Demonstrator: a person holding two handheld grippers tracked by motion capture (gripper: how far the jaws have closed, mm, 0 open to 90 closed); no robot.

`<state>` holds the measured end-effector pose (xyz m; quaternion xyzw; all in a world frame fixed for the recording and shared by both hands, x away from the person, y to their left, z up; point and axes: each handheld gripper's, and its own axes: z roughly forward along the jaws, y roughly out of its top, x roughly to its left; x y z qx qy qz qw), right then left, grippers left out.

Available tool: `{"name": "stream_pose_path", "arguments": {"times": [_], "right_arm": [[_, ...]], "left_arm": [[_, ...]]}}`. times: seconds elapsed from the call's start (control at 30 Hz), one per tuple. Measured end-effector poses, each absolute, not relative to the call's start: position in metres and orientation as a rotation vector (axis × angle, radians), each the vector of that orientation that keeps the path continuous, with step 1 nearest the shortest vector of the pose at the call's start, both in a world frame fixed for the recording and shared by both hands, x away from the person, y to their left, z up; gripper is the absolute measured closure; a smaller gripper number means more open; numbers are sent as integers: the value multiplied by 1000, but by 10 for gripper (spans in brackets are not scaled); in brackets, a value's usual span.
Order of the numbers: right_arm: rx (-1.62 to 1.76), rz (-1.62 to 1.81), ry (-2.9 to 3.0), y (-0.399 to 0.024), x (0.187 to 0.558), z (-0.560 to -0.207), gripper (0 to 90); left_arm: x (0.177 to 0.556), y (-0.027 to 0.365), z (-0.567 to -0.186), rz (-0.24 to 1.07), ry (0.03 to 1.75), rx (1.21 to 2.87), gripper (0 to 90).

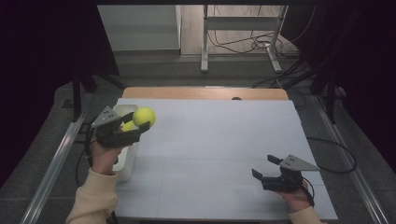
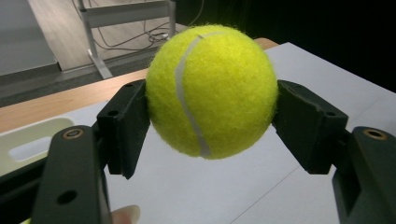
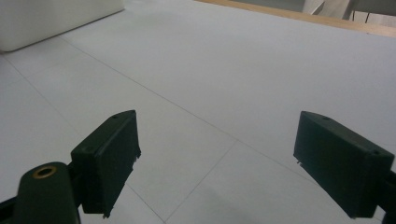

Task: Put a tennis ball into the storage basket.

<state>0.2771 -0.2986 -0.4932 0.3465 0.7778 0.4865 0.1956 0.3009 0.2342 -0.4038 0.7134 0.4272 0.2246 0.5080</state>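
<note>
A yellow-green tennis ball is clamped between the two black jaws of my left gripper, held in the air over the right rim of a white bin at the table's left side. Another yellow ball peeks out inside the bin behind the gripper. My right gripper rests low at the front right of the white table top, jaws spread wide with nothing between them.
The white bin stands along the left edge of the table. A wooden strip runs along the table's far edge. Beyond it are a metal stand's legs and loose cables on the floor.
</note>
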Motion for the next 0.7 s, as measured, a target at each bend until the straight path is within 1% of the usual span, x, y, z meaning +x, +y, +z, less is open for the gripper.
{"name": "stream_pose_path", "arguments": {"times": [0.7], "right_arm": [[981,1356,2181,-299,277,-494,148]], "left_arm": [[290,256,-404,589,1089,1683,300]]}}
